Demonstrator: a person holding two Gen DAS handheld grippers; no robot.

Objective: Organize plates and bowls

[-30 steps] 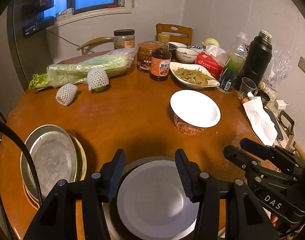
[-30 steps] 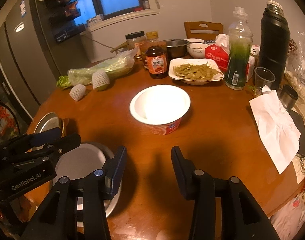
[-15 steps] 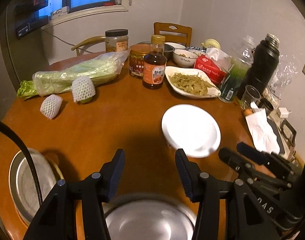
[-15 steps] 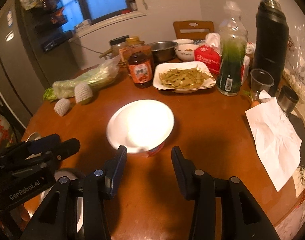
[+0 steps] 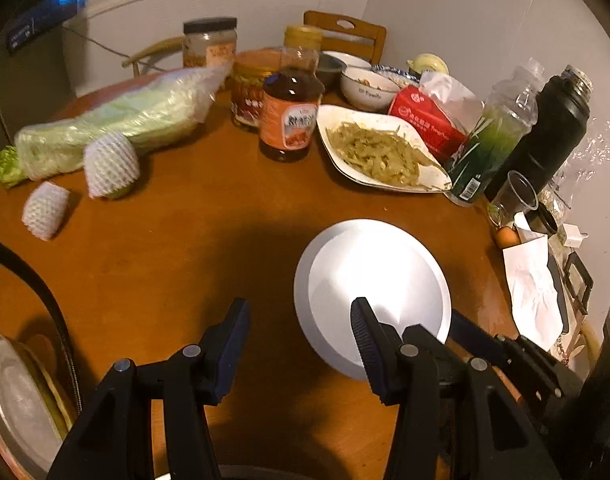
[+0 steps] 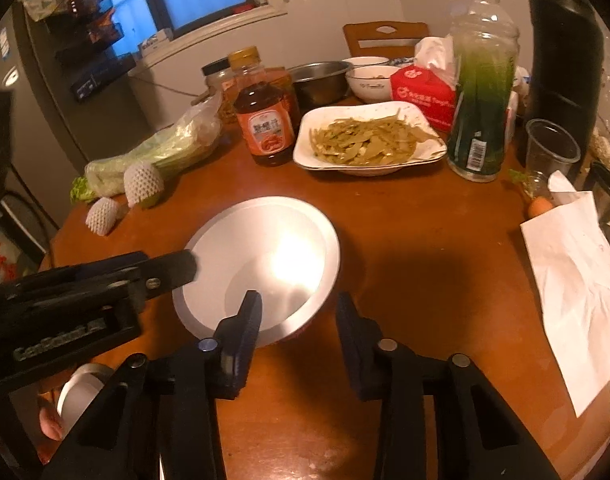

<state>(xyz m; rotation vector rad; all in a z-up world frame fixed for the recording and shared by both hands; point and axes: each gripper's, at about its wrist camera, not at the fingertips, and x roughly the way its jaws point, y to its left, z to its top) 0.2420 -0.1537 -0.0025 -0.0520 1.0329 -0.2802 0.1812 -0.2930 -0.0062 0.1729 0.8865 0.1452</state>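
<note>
A white bowl (image 5: 377, 280) with a red patterned outside stands on the round wooden table (image 5: 185, 232); it also shows in the right wrist view (image 6: 265, 256). My left gripper (image 5: 301, 332) is open, its right finger over the bowl's near left rim. My right gripper (image 6: 299, 320) is open, straddling the bowl's near right rim without closing on it. A stack of metal plates (image 5: 13, 400) lies at the table's near left edge.
A dish of green beans (image 6: 369, 140), a sauce bottle (image 6: 265, 120), a green drink bottle (image 6: 481, 92), a black flask (image 6: 565, 60), a plastic cup (image 6: 549, 148), wrapped cabbage (image 5: 117, 124), two netted fruits (image 5: 109, 164) and white paper (image 6: 581, 280) crowd the far and right sides.
Both grippers moved forward toward the white bowl. The grey plate under the left gripper dropped out of view. The bowl now sits at both grippers' fingertips.
</note>
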